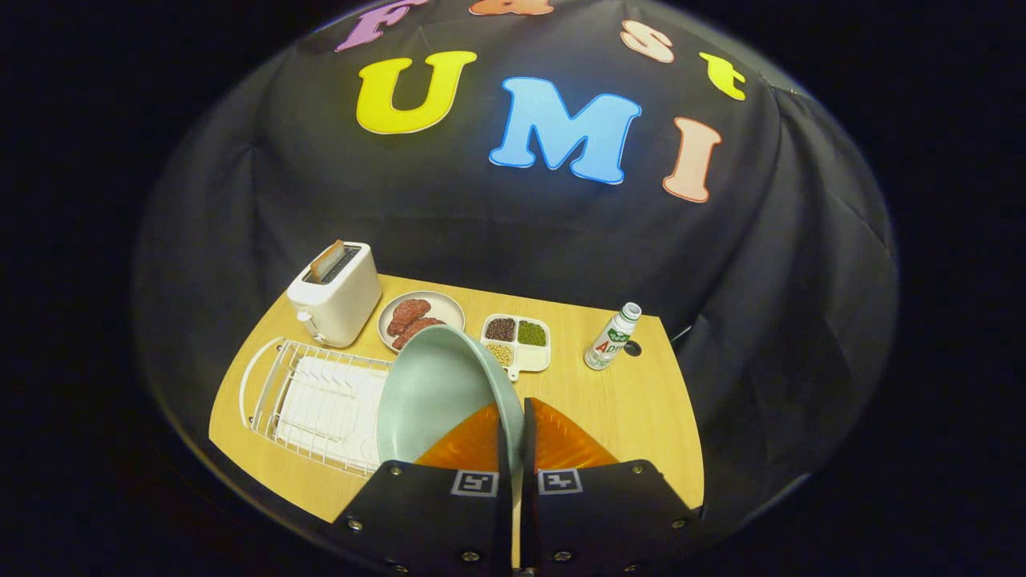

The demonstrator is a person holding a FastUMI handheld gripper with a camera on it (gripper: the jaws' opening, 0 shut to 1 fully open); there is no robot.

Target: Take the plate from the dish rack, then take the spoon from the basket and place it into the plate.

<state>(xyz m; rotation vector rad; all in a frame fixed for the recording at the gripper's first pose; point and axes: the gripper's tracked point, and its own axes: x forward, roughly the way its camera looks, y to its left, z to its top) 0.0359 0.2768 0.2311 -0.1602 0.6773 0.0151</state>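
Observation:
My gripper [513, 417] is shut on the rim of a pale green plate [433, 393], which it holds tilted up on edge in the air above the table. The plate's hollow face turns to the left of the fingers. Below and to the left of it, the white wire dish rack [317, 401] stands on the wooden table [633, 401] with no dish in its slots. The plate hides the rack's right end.
Beyond the rack stands a white toaster [337, 292] with a slice of bread in it. A plate of red sausages [418, 318], a divided dish of beans [517, 340] and a small drink bottle [613, 336] sit along the table's far side.

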